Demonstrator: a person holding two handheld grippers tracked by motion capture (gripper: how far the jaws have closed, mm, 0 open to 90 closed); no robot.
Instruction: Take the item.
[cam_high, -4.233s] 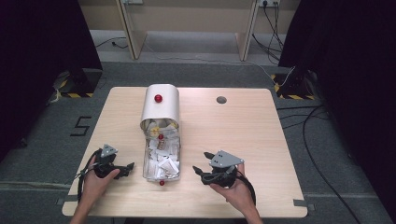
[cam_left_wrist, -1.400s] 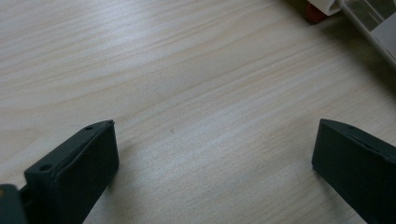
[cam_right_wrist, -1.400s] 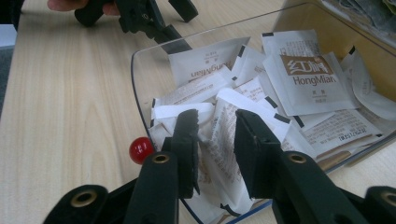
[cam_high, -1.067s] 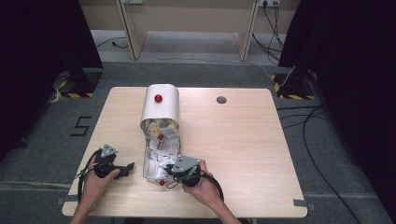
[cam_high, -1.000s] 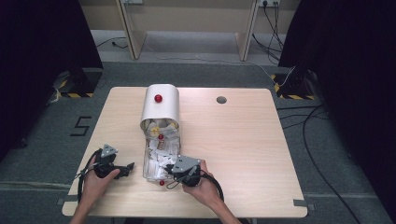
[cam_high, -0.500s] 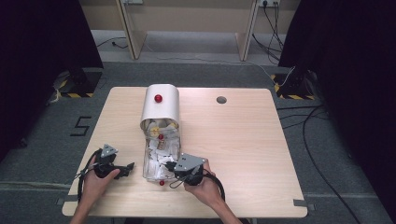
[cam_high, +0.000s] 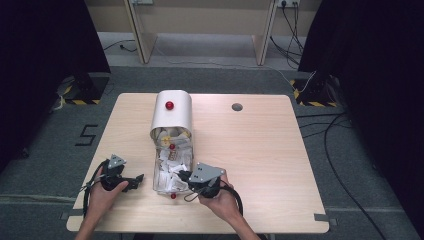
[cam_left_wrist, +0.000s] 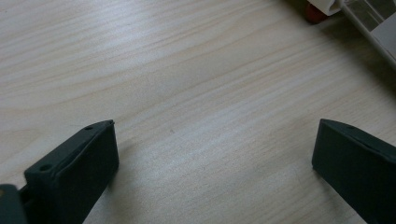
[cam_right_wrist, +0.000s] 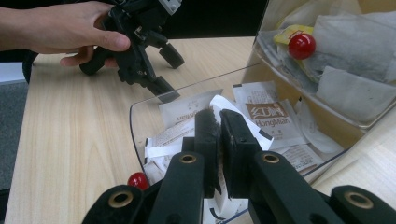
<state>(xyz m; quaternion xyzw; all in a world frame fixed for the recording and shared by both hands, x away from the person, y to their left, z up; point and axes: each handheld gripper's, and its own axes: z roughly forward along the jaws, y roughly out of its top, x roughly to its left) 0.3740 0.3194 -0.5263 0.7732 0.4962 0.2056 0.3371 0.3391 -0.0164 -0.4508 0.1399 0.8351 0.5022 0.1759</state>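
From above, a clear tray (cam_high: 159, 175) full of white sachets (cam_high: 172, 170) is seen at the near middle of the counter (cam_high: 260, 150), running out from a white domed bin (cam_high: 172, 111) further back. The right tool (cam_high: 186, 176) is parked at the tray's right edge. What can't be made out from up there is caught in the right gripper view: the right tool (cam_right_wrist: 219, 122) is clenched on a thin sachet (cam_right_wrist: 215, 103), with printed packets (cam_right_wrist: 264, 114) lying just past it. The left tool (cam_high: 135, 181) is sat left of the tray, and in the left gripper view its jaws are seen spread wide over bare wood, nothing held.
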